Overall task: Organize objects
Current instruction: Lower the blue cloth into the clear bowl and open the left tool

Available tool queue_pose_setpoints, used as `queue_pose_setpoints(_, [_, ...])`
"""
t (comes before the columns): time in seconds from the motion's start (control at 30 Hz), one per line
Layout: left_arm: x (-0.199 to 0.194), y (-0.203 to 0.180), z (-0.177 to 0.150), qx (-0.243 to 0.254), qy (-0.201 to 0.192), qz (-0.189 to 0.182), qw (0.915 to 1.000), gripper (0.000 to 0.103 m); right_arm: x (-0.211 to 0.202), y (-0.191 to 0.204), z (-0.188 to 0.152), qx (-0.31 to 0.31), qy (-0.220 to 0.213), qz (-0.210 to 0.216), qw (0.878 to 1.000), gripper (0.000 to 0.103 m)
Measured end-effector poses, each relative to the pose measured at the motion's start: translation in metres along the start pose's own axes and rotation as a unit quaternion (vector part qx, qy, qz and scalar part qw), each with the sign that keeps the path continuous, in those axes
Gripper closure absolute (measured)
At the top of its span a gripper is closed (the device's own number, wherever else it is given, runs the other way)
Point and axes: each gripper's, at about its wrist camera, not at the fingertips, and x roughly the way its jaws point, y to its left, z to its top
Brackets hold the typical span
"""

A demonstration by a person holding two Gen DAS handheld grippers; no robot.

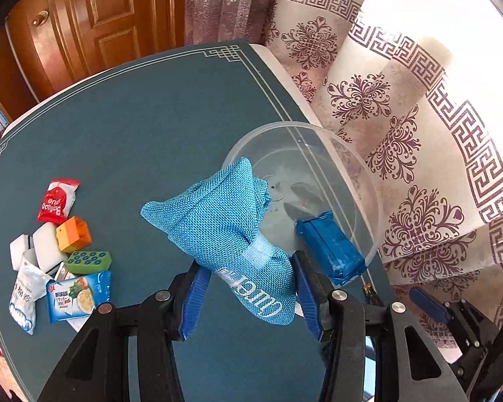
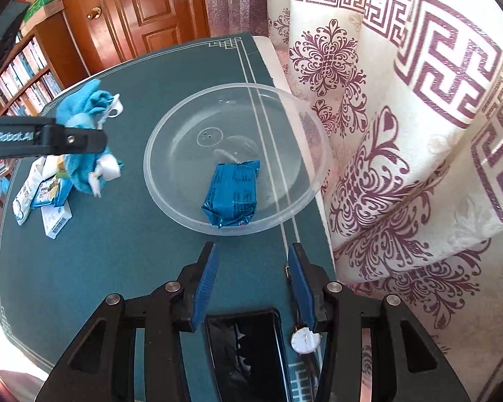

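We hold a blue mesh pouch [image 1: 231, 234] in our left claw [image 1: 248, 298]; its blue pads pinch the pouch near its printed end, and the rest bulges up over the near-left rim of the clear plastic bowl [image 1: 362, 167]. The bowl stands at the right edge of the green bench [image 1: 134, 140], close to the patterned curtain [image 1: 402, 127]. Inside it lies a blue snack packet [image 2: 233, 192], against the near wall.

Our right claw [image 2: 253, 283] is released and holds nothing; its pads stand apart above the bench, just short of the bowl's near rim. Below it lie a black phone [image 2: 248, 351] and a wristwatch [image 2: 305, 341].

On the left of the bench sits a loose pile: a red packet [image 1: 57, 201], an orange block [image 1: 73, 234], a green block [image 1: 90, 262], white blocks [image 1: 43, 244] and a blue noodle packet [image 1: 78, 296].
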Motion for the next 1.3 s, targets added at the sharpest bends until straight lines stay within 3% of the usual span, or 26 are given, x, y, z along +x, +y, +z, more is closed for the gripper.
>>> queue_pose_setpoints(0.2, [0.018,-0.034,0.015,0.019,0.009,0.005,0.9998,0.051,-0.013,-0.008,-0.011,-0.015,-0.015,0.011,1.000,0.058])
queue_pose_setpoints(0.4, [0.033,-0.061,0.026,0.047,0.023,0.036,0.9980,0.051,-0.021,-0.017,-0.017,-0.024,-0.039,0.022,0.999,0.058])
queue_pose_setpoints(0.67, [0.041,-0.084,0.033,0.080,0.043,0.072,0.9932,0.051,-0.027,-0.022,-0.020,-0.056,-0.084,0.003,0.995,0.058])
queue_pose_setpoints(0.87, [0.043,-0.098,0.037,0.084,0.057,0.086,0.9912,0.049,-0.025,-0.029,-0.018,-0.056,-0.097,0.025,0.993,0.058])
queue_pose_setpoints(0.97, [0.043,-0.102,0.037,0.085,0.060,0.092,0.9903,0.041,-0.022,-0.028,-0.018,-0.058,-0.098,0.036,0.993,0.058])
queue_pose_setpoints(1.17, [0.040,-0.101,0.041,0.080,0.067,0.105,0.9890,0.037,-0.013,-0.030,-0.016,-0.050,-0.095,0.058,0.993,0.056])
queue_pose_setpoints(1.3, [0.037,-0.097,0.042,0.070,0.071,0.111,0.9888,0.032,-0.013,-0.035,-0.012,-0.044,-0.103,0.066,0.992,0.047])
